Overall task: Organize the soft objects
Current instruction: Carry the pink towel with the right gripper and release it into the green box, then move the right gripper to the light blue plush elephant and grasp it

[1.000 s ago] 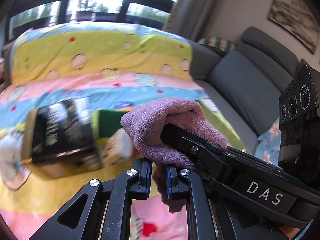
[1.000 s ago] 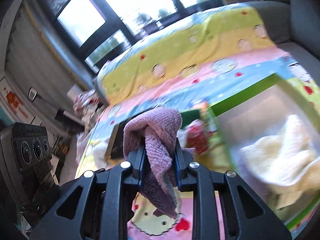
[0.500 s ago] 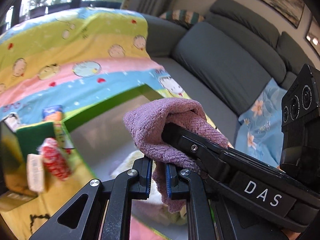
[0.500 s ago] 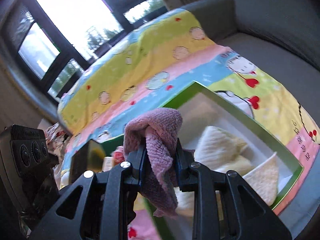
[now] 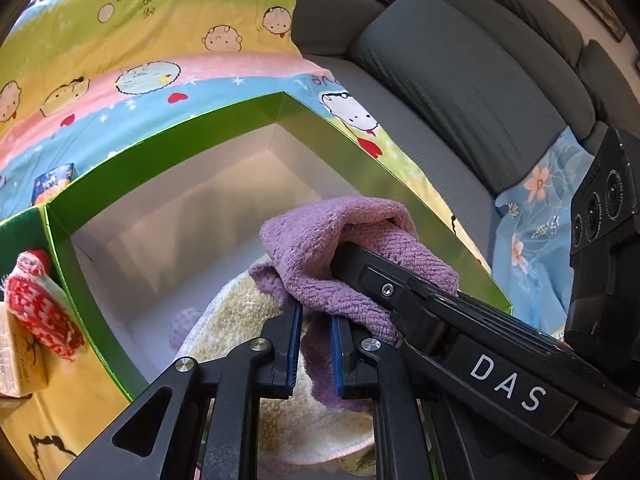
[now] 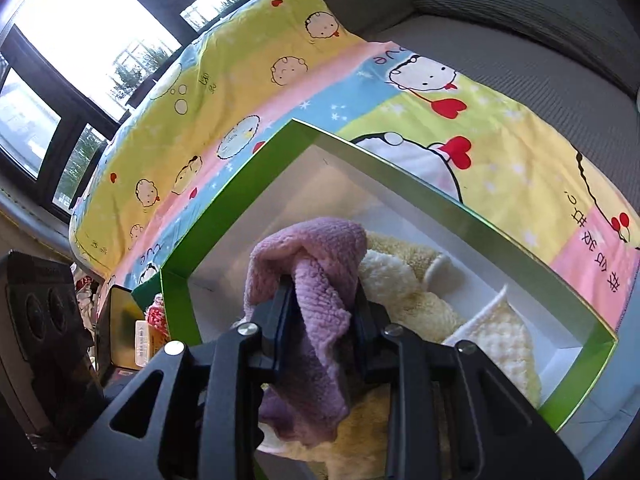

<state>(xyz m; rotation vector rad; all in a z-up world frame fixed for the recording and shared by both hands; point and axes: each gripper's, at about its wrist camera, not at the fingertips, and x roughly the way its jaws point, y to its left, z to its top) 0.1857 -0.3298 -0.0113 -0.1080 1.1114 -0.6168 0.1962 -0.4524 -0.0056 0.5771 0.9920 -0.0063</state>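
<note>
A purple towel hangs between both grippers over the open green box. My left gripper is shut on the towel's lower fold. One of the right gripper's fingers reaches in from the right, its tip buried in the towel. In the right wrist view the purple towel drapes over and between the jaws of my right gripper, which are opening, though the cloth still fills the gap. Cream fluffy cloths lie inside the green box, right under the towel.
The box sits on a cartoon-print sheet spread over a grey sofa. Left of the box lie a red-and-white knitted item and a small carton. A dark box stands further left, and a blue floral cushion at the right.
Both grippers carried the purple towel rightward and down, from above the dark box to over the green box's inside. The right jaws stand slightly wider.
</note>
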